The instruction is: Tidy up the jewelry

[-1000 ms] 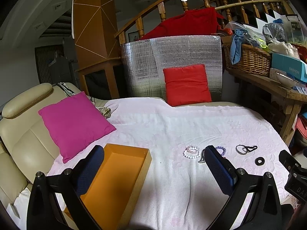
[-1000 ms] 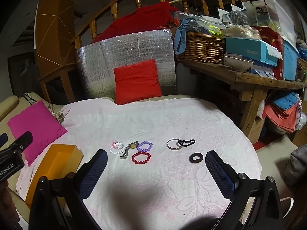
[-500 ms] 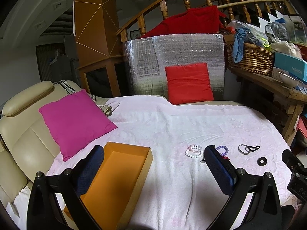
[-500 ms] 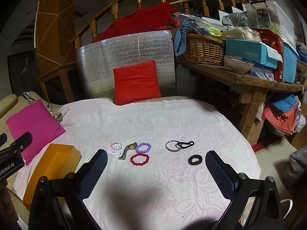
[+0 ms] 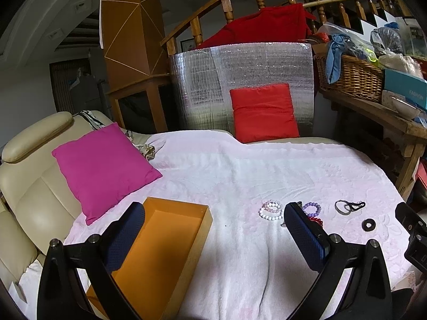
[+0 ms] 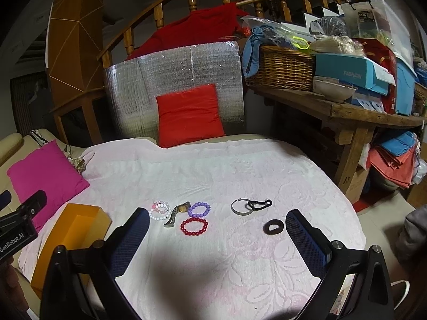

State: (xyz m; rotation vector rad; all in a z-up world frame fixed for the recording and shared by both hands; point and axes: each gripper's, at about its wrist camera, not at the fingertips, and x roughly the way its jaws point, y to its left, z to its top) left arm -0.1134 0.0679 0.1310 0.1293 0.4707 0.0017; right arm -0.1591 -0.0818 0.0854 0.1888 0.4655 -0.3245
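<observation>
Right wrist: red bracelet [image 6: 194, 226] lies between parted tongs [image 6: 217, 230].

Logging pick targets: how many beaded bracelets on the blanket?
3, in a left cluster: white-pink bracelet leftmost, purple bracelet right of the watch, red bracelet nearest the camera. None seems hidden.

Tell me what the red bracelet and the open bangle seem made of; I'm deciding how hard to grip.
Red bracelet: round glossy beads, probably glass or plastic, judging by their shine. Open bangle: a thin grey band with a dull sheen, likely metal.
</observation>
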